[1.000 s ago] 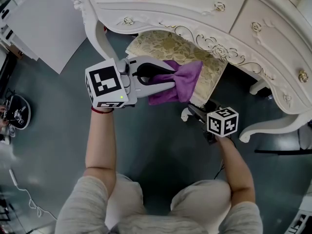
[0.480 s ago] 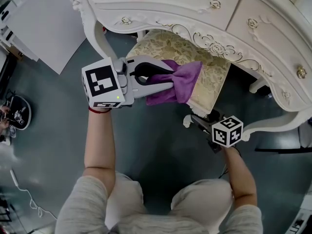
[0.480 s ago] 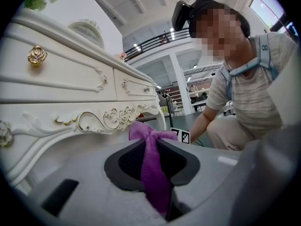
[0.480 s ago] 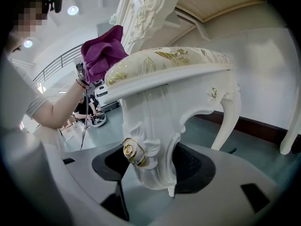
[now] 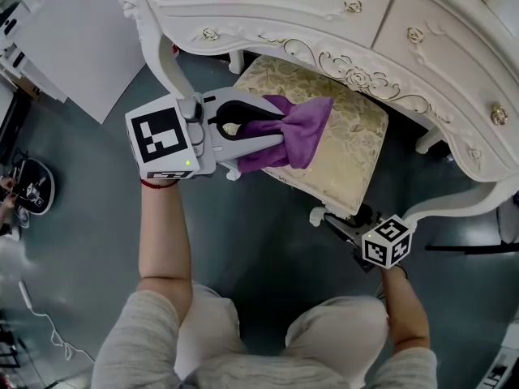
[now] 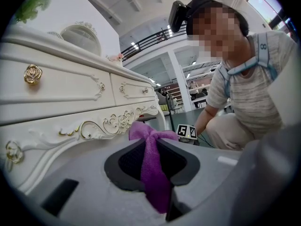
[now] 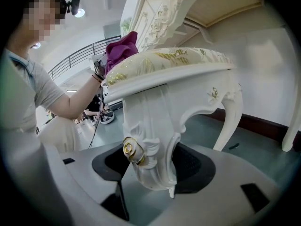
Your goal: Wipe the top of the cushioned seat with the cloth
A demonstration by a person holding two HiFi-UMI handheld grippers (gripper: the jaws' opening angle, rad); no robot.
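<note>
The stool's gold-patterned cushioned seat (image 5: 349, 140) stands partly under the white dressing table (image 5: 324, 14). My left gripper (image 5: 280, 132) is shut on a purple cloth (image 5: 296, 128), which hangs over the seat's near left part. In the left gripper view the cloth (image 6: 153, 173) is pinched between the jaws and fans out past the tips. My right gripper (image 5: 336, 220) sits low at the stool's near corner, its jaws closed round a carved white stool leg (image 7: 153, 145). The right gripper view looks up at the seat (image 7: 174, 58) with the cloth (image 7: 121, 48) on top.
The dressing table's carved apron (image 5: 357, 75) and curved leg (image 5: 454, 205) overhang the seat's far side. A white board (image 5: 73, 39) lies on the grey floor at the left. A black round object (image 5: 28, 186) and a white cable (image 5: 40, 322) lie at the far left.
The stool has slid out from under the dressing table towards me, with the right gripper on its leg moving back and right. The left gripper and cloth shifted slightly left.
</note>
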